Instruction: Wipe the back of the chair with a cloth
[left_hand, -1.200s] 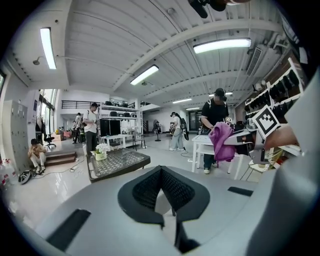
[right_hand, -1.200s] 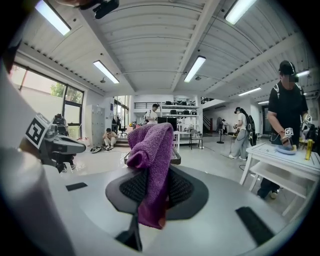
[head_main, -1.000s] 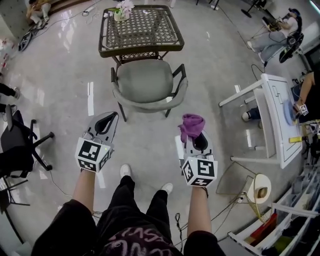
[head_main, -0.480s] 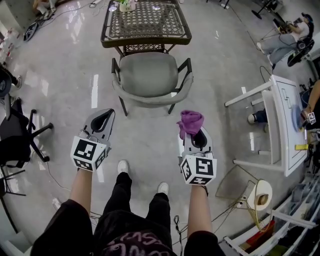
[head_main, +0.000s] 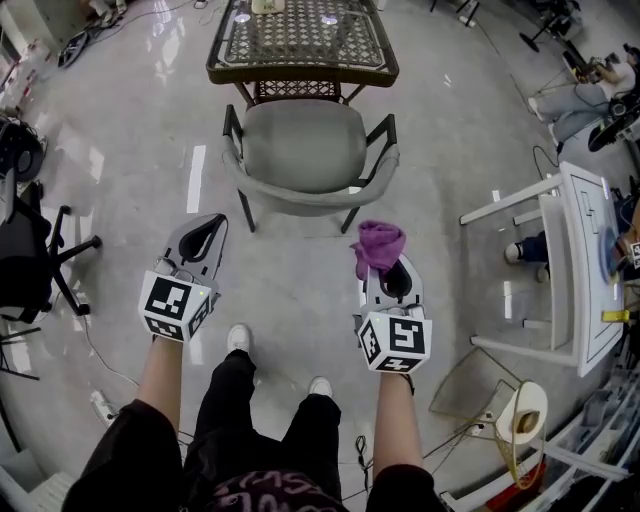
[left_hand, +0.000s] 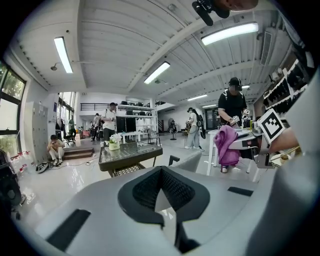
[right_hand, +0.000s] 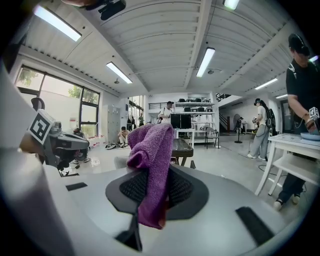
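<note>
So the right gripper (head_main: 386, 270) has its jaws pinched together on a purple terry cloth (head_main: 379, 243). In the right gripper view the cloth bunches up above the dark pads and a tail of it droops down over the front of them. The left gripper (head_main: 214, 232) is squeezed closed too, tips meeting, with just a small gap between its pads and nothing in it. Both are held out over bare floor, the left one at roughly 10 o'clock from the person's white shoes (head_main: 238, 338) and the right one at roughly 2 o'clock. The grey padded armchair with the dark frame (head_main: 298, 150) sits at 12 o'clock from the person, and its curved back (head_main: 310, 203) is the side nearest them. The cloth is near that back but not touching it, off toward its 5 o'clock end. Past the armchair, also at 12, there's a dark metal table with a woven top (head_main: 300, 38), close up to the seat front. A white table (head_main: 580, 250) is over at 3 o'clock and a black office chair (head_main: 30, 265) at 9 o'clock.
</note>
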